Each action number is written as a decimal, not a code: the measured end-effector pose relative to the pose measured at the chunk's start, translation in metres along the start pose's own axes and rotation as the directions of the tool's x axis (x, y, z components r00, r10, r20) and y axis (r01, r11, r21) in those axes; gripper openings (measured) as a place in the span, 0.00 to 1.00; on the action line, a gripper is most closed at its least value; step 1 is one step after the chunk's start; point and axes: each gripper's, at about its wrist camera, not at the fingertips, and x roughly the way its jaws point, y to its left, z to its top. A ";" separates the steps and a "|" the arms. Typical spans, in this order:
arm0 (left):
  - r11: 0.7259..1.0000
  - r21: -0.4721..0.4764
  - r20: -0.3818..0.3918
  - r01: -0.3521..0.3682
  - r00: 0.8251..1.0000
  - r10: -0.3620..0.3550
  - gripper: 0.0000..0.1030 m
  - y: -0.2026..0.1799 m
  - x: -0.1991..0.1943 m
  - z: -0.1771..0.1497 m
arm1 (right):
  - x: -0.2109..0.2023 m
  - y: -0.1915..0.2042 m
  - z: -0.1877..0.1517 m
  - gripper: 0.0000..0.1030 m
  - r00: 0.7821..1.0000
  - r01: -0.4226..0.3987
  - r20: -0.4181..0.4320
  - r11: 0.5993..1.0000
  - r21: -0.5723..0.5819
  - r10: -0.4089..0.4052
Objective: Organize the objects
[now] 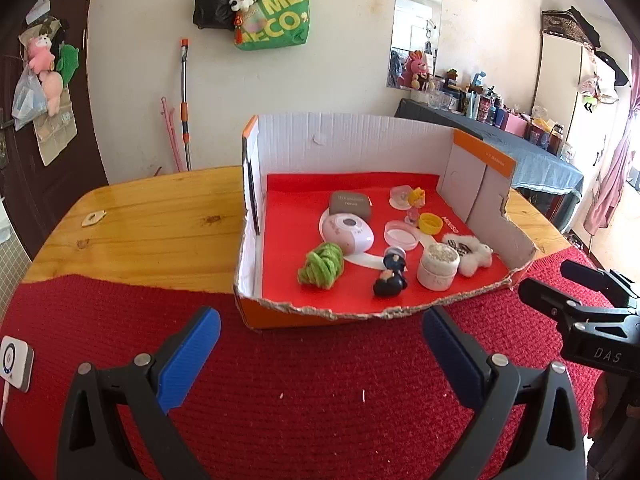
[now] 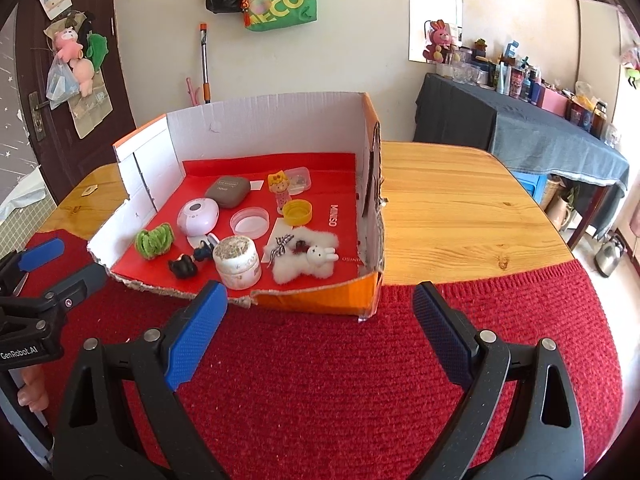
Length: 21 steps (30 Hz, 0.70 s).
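An open cardboard box [image 1: 352, 140] [image 2: 272, 120] with a torn front edge and a red floor holds small items: a green fuzzy bundle [image 1: 321, 266] [image 2: 154, 241], a pink round device [image 1: 347, 231] [image 2: 198, 213], a grey case [image 1: 351, 203] [image 2: 227, 191], a white jar [image 1: 438, 266] [image 2: 237, 261], dark figurines [image 1: 390, 276] [image 2: 183, 268], a yellow cap [image 1: 430, 223] [image 2: 297, 212] and a white fluffy rabbit toy [image 1: 474, 254] [image 2: 306, 258]. My left gripper [image 1: 320, 330] and right gripper [image 2: 318, 304] hover open and empty over the red mat, just short of the box front.
The box sits on a wooden table [image 1: 152, 228] [image 2: 452, 208] partly covered by a red knitted mat [image 1: 300, 392] [image 2: 340, 380]. A small white device [image 1: 15, 362] lies at the mat's left edge. A cluttered side table [image 2: 540, 120] stands at the right.
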 end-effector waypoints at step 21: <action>0.997 -0.008 -0.210 -0.076 0.975 0.073 1.00 -0.004 0.037 -0.042 | 0.028 0.003 -0.046 0.99 0.980 0.087 -0.181 0.996 0.009 -0.084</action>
